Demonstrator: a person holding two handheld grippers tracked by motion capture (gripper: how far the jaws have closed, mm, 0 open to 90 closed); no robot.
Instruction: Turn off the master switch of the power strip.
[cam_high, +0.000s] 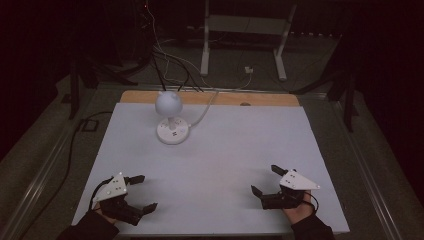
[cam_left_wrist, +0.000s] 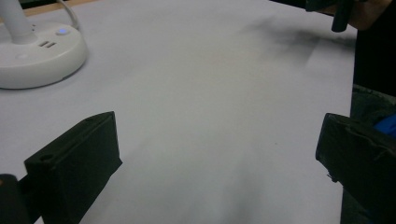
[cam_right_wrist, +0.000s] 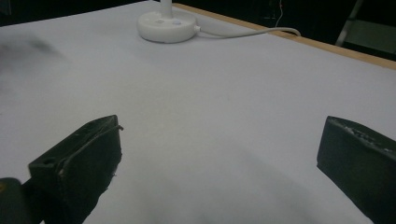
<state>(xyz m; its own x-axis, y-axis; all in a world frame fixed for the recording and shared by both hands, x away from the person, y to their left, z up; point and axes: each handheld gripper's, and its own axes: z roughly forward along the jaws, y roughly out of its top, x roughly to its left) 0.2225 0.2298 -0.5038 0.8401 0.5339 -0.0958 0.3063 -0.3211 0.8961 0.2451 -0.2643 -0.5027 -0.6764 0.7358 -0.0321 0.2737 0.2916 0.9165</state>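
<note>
The white desk lamp (cam_high: 171, 116), with a round globe head on a short neck and a disc-shaped plastic base bearing sockets and a small button, stands at the far left-centre of the counter (cam_high: 240, 150), which is covered by a plain white sheet. Its white cord (cam_high: 204, 112) runs off the base toward the wooden back edge (cam_high: 265, 99). In the left gripper view the lamp base (cam_left_wrist: 37, 56) sits at the upper left, a small blue light on top; in the right gripper view the base (cam_right_wrist: 166, 24) lies far ahead with the cord trailing right.

The left gripper (cam_high: 142, 192) rests at the near left corner of the counter, its black jaws spread wide with nothing between them. The right gripper (cam_high: 265, 180) lies at the near right, jaws likewise wide apart and holding nothing. Both are well apart from the lamp and from each other.
</note>
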